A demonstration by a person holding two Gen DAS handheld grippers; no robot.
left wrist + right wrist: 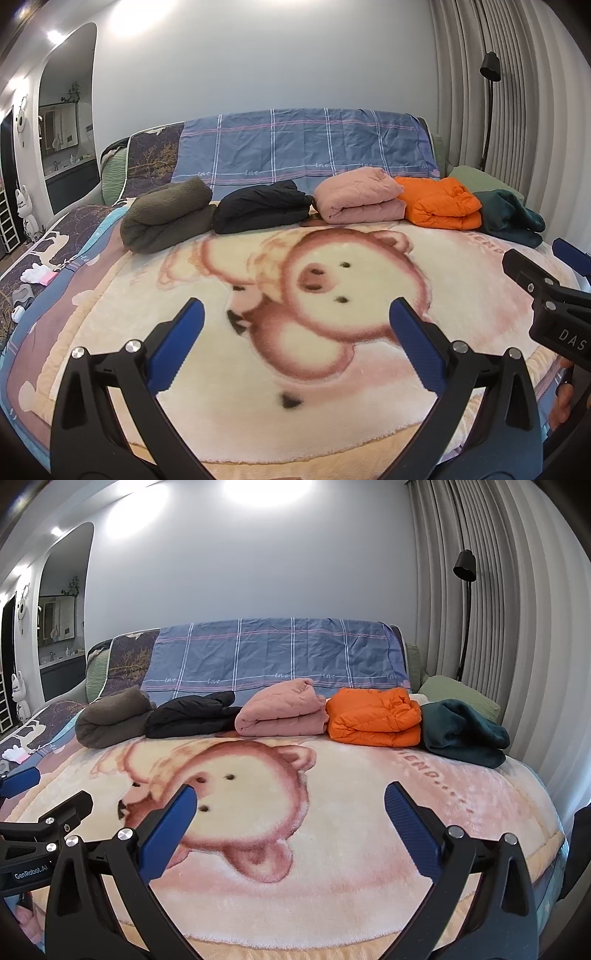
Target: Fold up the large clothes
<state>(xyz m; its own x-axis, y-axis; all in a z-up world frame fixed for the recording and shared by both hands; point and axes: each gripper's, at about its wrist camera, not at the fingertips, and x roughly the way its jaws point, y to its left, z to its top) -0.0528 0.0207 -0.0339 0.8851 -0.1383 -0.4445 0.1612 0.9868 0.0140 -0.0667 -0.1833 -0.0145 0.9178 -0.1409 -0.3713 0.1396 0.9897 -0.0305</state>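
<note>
Up front in the left wrist view, the left gripper [295,314] hangs spread wide and empty over the bear blanket [369,424] on the bed. Five folded clothes line the far edge: olive fleece [166,218], black jacket [262,206], pink quilted piece [358,197], orange jacket [439,203], teal fleece [513,218]. The right gripper [543,258] shows at the right edge, also parted.

From the right wrist view, the right gripper [290,797] is released above the blanket [332,904], with the row of clothes [280,709] beyond it.
</note>
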